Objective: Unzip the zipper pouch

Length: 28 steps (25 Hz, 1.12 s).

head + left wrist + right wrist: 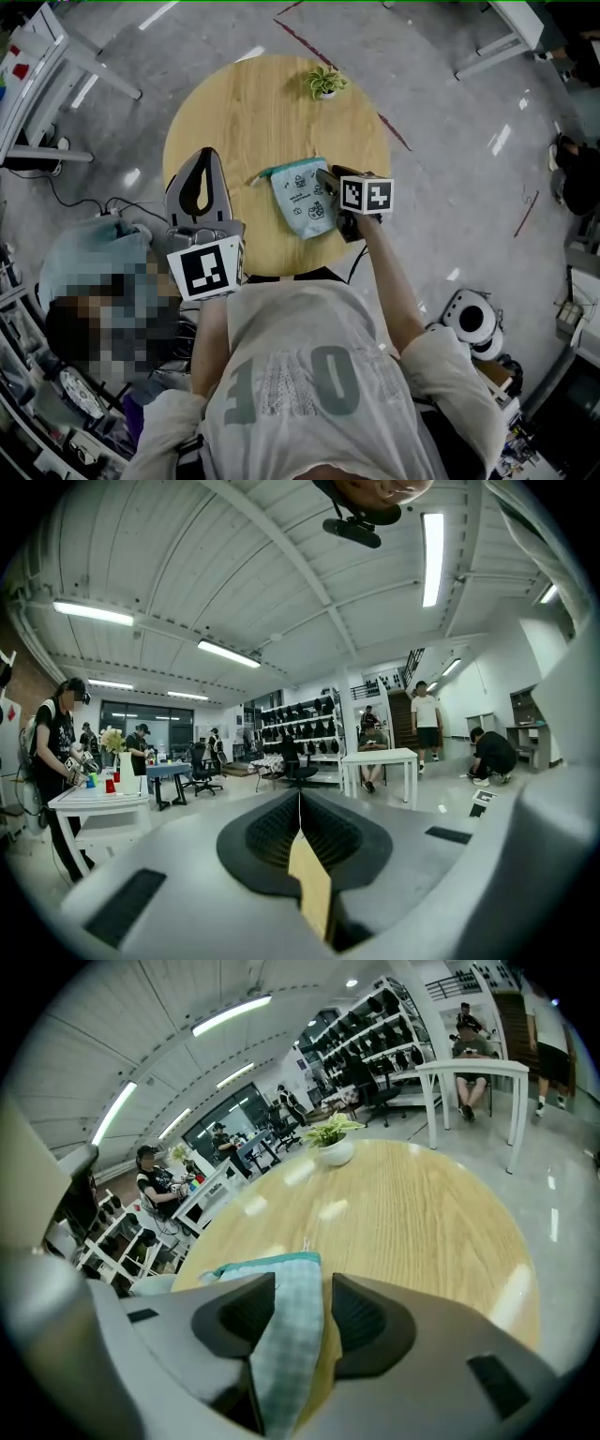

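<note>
Soft checked fabric pouch [302,197] lies on round wood-grain table [244,112].

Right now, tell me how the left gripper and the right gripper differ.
Jaws: the left gripper has them shut together, nothing between; the right gripper has them apart, with an edge of the pouch between. Aim: the left gripper points up into the room, away from the table; the right gripper lies low over the table at the pouch. Both are grey and each carries a marker cube.
</note>
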Motion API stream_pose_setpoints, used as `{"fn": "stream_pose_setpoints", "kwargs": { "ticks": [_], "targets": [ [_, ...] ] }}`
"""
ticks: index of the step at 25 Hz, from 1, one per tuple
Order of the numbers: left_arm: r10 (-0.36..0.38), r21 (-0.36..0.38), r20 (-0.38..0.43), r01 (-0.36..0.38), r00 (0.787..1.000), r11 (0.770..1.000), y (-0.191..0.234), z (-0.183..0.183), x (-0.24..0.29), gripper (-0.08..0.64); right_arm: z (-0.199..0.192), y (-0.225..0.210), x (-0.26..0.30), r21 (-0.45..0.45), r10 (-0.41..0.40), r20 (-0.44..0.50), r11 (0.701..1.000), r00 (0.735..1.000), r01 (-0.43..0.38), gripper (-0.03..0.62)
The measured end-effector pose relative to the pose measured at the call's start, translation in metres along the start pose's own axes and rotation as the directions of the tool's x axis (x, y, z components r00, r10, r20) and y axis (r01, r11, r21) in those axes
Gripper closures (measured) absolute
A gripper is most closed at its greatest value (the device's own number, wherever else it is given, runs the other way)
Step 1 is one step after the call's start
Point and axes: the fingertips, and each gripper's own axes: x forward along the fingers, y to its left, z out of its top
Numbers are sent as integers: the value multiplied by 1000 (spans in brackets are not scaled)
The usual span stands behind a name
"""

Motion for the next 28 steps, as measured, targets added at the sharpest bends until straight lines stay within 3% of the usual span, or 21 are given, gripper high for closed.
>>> {"fn": "stream_pose_setpoints", "kwargs": {
  "ticks": [7,15,19,28],
  "targets": [
    [12,-5,-6,-12,1000,1000,0,-2,-5,532,-5,-6,3,114,41,-7,993,999,-40,464],
    [12,0,-11,-12,1000,1000,-6,-2,-7,532,-5,-1,1,241,150,9,959,989,-148,546],
    [15,3,-6,-14,1000,1000,-5,0,-9,532,7,8,-9,196,148,50,968,988,-155,555],
    [12,8,21,-13,1000,1000,-6,8,-17,532,69,38,-57,-19,97,238,995,966,-95,560]
  ]
}}
